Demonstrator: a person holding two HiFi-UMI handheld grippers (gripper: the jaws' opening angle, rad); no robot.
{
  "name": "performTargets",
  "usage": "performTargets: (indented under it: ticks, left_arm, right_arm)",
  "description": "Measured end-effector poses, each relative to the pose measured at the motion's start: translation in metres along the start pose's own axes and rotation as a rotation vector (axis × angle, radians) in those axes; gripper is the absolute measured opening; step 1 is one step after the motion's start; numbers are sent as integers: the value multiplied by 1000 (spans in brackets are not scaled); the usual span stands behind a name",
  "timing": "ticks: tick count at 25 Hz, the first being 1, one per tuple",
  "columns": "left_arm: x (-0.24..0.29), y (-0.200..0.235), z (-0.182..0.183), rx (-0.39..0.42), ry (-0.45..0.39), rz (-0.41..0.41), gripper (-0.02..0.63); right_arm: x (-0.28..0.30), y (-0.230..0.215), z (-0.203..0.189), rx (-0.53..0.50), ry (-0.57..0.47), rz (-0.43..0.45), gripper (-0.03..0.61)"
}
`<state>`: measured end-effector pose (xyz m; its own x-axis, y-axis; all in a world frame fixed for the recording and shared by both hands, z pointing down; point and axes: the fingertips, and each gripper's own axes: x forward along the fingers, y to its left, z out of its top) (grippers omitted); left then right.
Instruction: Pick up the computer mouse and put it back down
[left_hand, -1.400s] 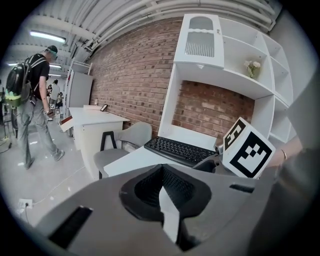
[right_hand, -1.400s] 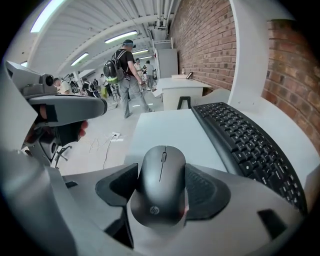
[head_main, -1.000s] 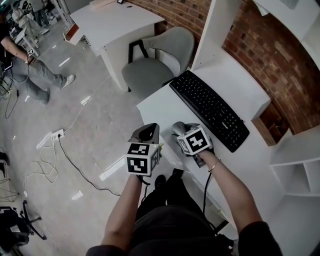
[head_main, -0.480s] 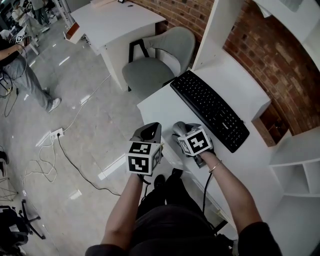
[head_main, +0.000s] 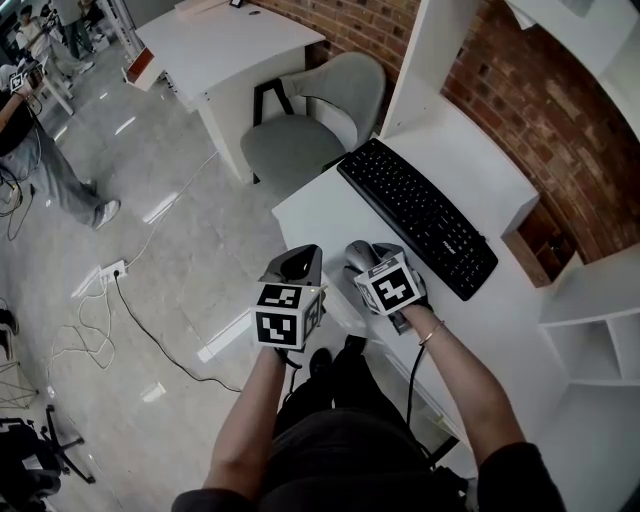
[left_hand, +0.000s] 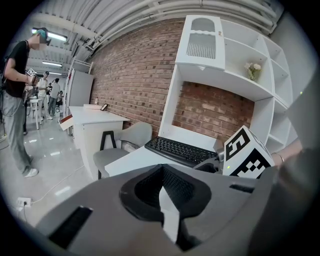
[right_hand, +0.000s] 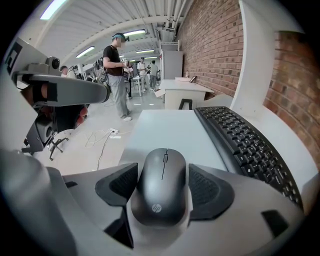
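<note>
right claw (right_hand: 163, 192) pinches the computer mouse (right_hand: 161, 175) between its jaws; left claw (left_hand: 162, 192) pressed together.

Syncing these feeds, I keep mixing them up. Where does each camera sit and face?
Head view: on the head, looking steeply down at the desk; shows forearms, left claw, right claw.
Left gripper view: on the left claw, looking along its shut jaws toward the keyboard.
Right gripper view: on the right claw, facing along the desk over the gripped computer mouse.
Shared: all three show the keyboard.
</note>
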<state>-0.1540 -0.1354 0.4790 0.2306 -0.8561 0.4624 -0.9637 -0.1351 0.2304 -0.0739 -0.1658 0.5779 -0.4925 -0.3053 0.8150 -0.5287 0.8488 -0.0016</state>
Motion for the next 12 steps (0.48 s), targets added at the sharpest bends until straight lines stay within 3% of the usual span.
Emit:
performTargets:
  ticks: [6, 12]
  left_arm:
    - [-3, 2, 1, 6, -12, 2, 9]
    - [-5, 3, 5, 18, -22, -1, 9]
  right_arm:
    - [-16, 5, 9, 16, -58, 10, 288]
    - [-46, 8, 26, 100, -179, -4, 287]
